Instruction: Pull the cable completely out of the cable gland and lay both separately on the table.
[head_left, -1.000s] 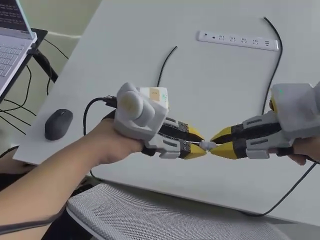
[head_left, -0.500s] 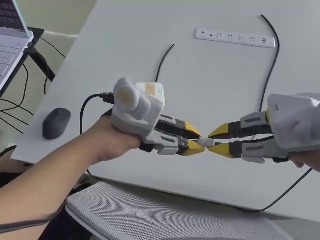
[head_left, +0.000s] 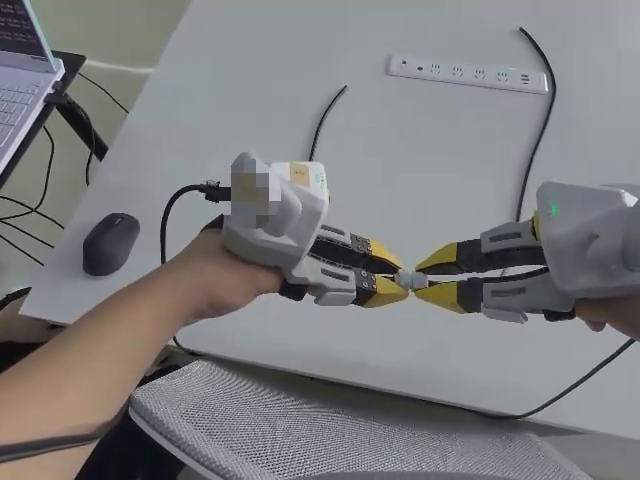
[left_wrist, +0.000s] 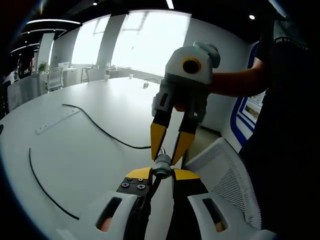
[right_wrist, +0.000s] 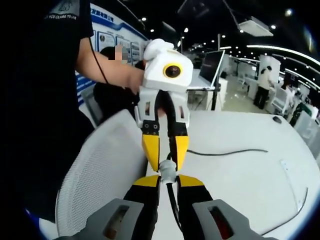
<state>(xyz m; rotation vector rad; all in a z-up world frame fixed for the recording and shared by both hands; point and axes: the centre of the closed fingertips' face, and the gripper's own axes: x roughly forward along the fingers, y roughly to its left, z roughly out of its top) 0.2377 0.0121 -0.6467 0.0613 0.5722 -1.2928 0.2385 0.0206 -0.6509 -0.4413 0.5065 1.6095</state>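
The cable gland (head_left: 411, 282) is held in the air over the near part of the worktop (head_left: 300, 160), between two grippers that meet tip to tip; the left gripper (head_left: 390, 286) has its jaws clenched on the gland; the right gripper (head_left: 430, 281) has its jaws pinched on the cable (right_wrist: 173, 198) just beside the gland (thin and black, it runs back between those jaws); a power strip (head_left: 468, 75) lies on the far side.
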